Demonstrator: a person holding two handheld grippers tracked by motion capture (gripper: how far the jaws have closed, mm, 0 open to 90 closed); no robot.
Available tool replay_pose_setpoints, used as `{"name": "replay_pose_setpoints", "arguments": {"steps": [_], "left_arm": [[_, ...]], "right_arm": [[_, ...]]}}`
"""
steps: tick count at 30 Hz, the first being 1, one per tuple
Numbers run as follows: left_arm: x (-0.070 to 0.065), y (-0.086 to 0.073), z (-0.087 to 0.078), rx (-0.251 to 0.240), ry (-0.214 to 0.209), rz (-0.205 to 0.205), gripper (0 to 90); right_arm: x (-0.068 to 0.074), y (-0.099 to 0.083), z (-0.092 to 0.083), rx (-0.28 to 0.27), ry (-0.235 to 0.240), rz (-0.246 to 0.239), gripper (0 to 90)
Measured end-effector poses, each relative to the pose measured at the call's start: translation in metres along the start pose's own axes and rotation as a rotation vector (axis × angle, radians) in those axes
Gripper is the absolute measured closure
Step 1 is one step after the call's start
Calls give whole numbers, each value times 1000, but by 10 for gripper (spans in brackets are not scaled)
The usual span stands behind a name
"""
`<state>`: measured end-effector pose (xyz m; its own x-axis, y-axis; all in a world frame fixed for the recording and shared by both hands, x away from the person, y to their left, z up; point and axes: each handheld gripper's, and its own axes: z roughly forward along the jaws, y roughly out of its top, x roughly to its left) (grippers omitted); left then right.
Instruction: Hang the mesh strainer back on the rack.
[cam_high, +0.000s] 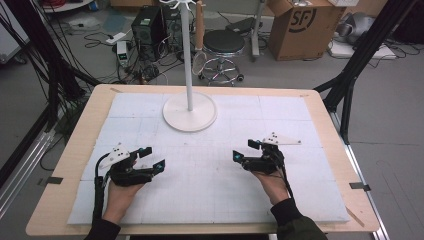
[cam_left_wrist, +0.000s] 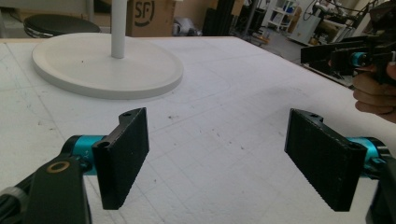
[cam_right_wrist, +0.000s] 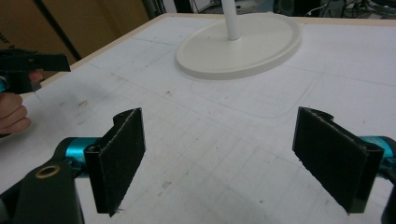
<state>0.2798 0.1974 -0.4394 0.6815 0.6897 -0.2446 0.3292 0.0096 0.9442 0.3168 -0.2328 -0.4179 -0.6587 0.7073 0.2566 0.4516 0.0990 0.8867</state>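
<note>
The landmark here is the white stand (cam_high: 190, 111), a round flat base with a thin upright pole, which sits on the white foam mat (cam_high: 210, 200) toward the far side of the table (cam_high: 70, 165), about in the middle.

The left gripper (cam_high: 152, 159) is on the near side of the stand and to its left, well apart from the base. Its two black jaws are spread wide. Between them there is only the bare mat, and the pads (cam_left_wrist: 122, 156) touch nothing. In the left gripper view (cam_left_wrist: 224, 158) the base of the stand (cam_left_wrist: 107, 65) lies ahead and to the left, and the jaws do not reach it.

The right gripper (cam_high: 246, 150) is on the near side of the stand and to its right, also well apart from the base. Its jaws stand wide apart too, with nothing between them and nothing against the pads (cam_right_wrist: 119, 158). In the right gripper view (cam_right_wrist: 219, 163) the base (cam_right_wrist: 243, 44) lies ahead, a little to the right of the middle, and it is clear of both jaws.

Each gripper is held in one hand of the person, left hand (cam_high: 120, 192) and right hand (cam_high: 272, 185), and both point roughly toward the stand. The two grippers are far from each other, with open mat between them.
</note>
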Motion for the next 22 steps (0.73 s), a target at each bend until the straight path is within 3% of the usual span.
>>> {"name": "replay_pose_setpoints", "arguments": {"steps": [7,22], "left_arm": [[-1,-1,2,8,0,1,219],[-2,-3,4,32,5,15,216]], "right_arm": [[-2,-9,-3,-17,-7,19,162],[-2,-10,-3,-34,-4,16,162]]}}
